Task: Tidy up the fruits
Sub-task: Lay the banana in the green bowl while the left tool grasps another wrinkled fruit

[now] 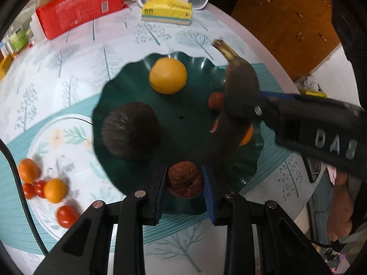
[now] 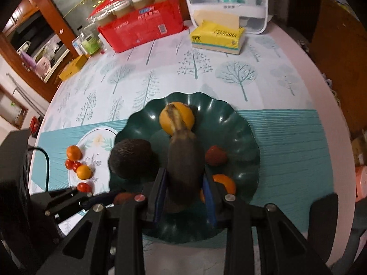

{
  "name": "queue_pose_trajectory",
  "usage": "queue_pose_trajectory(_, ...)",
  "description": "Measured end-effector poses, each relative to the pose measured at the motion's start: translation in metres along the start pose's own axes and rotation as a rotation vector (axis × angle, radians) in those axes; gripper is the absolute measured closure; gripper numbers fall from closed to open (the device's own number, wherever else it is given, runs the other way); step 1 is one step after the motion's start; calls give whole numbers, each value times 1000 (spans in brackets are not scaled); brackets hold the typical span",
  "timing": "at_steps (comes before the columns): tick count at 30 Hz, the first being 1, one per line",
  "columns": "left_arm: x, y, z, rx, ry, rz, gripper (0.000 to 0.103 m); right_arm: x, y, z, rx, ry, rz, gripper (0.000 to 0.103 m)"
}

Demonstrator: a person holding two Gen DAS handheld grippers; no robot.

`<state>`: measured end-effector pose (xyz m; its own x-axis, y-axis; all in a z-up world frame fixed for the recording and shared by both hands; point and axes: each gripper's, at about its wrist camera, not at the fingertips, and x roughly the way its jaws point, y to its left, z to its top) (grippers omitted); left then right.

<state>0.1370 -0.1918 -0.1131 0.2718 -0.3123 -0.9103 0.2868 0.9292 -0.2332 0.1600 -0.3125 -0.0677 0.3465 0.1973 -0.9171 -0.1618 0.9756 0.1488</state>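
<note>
A dark green scalloped plate [image 1: 183,137] [image 2: 243,133] holds a large orange [image 1: 168,75] [image 2: 185,116], a dark round avocado [image 1: 130,131] [image 2: 130,158], a small red fruit [image 1: 216,100] [image 2: 215,155] and a small orange [image 2: 226,183]. My left gripper [image 1: 184,178] is shut on a brown wrinkled fruit [image 1: 185,182] above the plate's near rim. My right gripper [image 2: 184,178] is shut on a blackened banana [image 2: 185,160] [image 1: 240,84] over the plate; the banana's stem crosses in front of the large orange. Two mandarins [image 1: 55,190] [image 2: 83,171] and several cherry tomatoes [image 1: 66,216] [image 2: 83,186] lie on the mat left of the plate.
At the table's far side lie a red package [image 1: 80,6] [image 2: 142,27], a yellow tissue pack [image 1: 166,11] [image 2: 216,36] and a white box [image 2: 229,0]. The round table's edge [image 2: 325,105] curves along the right. A black cable [image 2: 47,171] runs at the left.
</note>
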Motion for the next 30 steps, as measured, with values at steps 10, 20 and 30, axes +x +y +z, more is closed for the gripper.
queue_pose_trajectory(10, 24, -4, 9, -88, -21, 27, 75, 43, -28, 28, 25, 92, 90, 71)
queue_pose_trajectory(20, 28, 5, 20, -176, -34, 45, 72, 51, -21, 32, -87, 89, 46, 55)
queue_pose_trajectory(30, 24, 11, 20, -228, -37, 34, 26, 40, -22, 30, -90, 56, 50, 55)
